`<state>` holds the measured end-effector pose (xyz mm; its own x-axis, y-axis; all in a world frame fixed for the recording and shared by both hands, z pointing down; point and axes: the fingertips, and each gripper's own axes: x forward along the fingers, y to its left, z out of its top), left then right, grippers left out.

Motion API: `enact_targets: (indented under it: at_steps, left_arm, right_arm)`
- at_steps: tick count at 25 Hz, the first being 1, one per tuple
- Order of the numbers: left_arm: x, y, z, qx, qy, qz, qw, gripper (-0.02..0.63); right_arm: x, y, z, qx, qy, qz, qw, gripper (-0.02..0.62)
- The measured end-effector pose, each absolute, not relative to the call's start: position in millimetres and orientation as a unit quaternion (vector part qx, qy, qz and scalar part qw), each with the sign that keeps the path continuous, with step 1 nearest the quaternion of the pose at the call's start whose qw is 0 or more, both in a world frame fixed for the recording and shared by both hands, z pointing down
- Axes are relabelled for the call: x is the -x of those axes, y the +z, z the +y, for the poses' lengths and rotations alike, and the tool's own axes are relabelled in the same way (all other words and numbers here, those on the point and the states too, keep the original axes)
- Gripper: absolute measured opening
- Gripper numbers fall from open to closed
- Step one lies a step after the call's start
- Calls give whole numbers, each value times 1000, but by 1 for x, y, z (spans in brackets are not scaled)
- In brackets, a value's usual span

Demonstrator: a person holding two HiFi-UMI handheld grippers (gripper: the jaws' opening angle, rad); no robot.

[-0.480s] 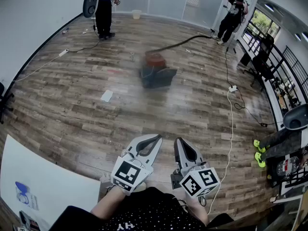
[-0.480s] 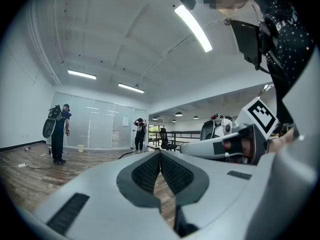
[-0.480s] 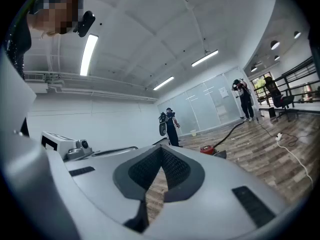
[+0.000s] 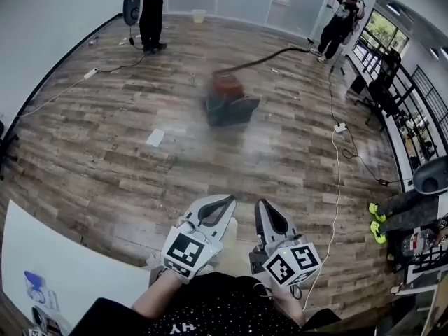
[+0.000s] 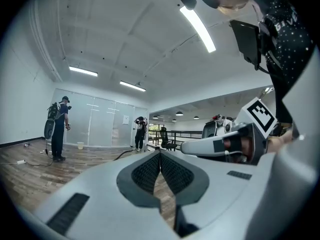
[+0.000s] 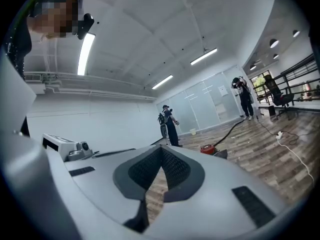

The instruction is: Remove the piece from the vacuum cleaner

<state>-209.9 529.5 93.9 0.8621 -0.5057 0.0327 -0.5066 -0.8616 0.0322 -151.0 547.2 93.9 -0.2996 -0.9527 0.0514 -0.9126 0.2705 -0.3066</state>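
Observation:
A red and dark grey vacuum cleaner (image 4: 227,100) sits on the wooden floor well ahead of me, its black hose (image 4: 269,58) running off to the far right. It shows small in the right gripper view (image 6: 212,149). My left gripper (image 4: 222,203) and right gripper (image 4: 264,207) hang side by side close to my body, far short of the vacuum. Both have their jaws shut with nothing between them. In the left gripper view the closed jaws (image 5: 160,153) hide the vacuum.
A person with a backpack (image 4: 148,9) stands at the back left, another person (image 4: 337,23) at the back right. A white cable (image 4: 337,180) and a black cord (image 4: 353,149) trail on the floor at right. White paper (image 4: 155,139) lies left of centre. A white table (image 4: 63,264) is at my lower left.
The view has shifted slightly; the vacuum sits a touch higher in the picture. Both grippers hold the same pose.

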Motion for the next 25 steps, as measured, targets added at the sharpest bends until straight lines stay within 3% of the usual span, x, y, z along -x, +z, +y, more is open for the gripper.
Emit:
enact_targets:
  at_steps: [12,25]
  left_arm:
    - [184,105,450,-961,20,-274,36,11]
    - [112,101,321,-957,23,-288,30,11]
  right_arm:
    - [125,101,460,572,-157,803,61,11]
    - [48,102,328,562,-162,809,65,11]
